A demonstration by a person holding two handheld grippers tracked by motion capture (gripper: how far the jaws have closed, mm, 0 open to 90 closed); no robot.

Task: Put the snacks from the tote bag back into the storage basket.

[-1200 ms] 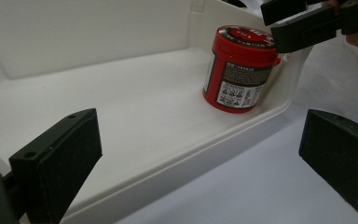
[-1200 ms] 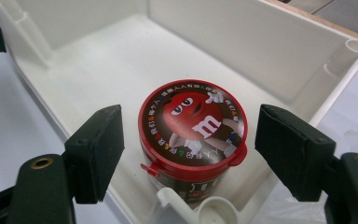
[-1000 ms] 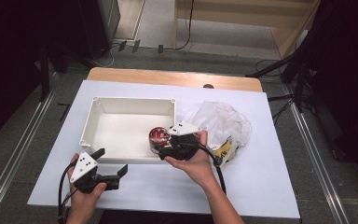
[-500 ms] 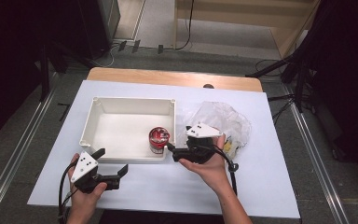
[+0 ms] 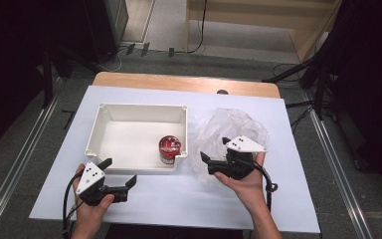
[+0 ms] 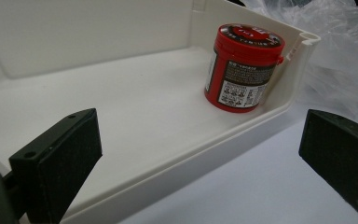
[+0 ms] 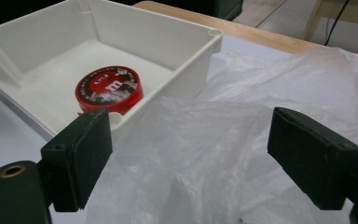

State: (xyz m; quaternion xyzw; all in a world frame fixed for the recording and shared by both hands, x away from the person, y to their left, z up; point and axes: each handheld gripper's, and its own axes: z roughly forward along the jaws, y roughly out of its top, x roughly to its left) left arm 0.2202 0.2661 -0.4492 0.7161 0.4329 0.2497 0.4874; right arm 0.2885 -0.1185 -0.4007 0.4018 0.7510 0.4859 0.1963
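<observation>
White tray: smooth moulded plastic, faint sheen on the inner walls, a few dark specks on the floor. Red jar in the tray's near right corner: glossy plastic, ribbed lid rim, printed paper-like label wrapped round the body. Clear bag beside the tray's right wall: thin crinkled plastic film, translucent, shiny along the creases. Table cover: smooth matt white sheet. Far edge of the table: bare light wood, matt. Left gripper and right gripper: matt black jaw pads, slightly grainy; flat pale plates on top, matt.
</observation>
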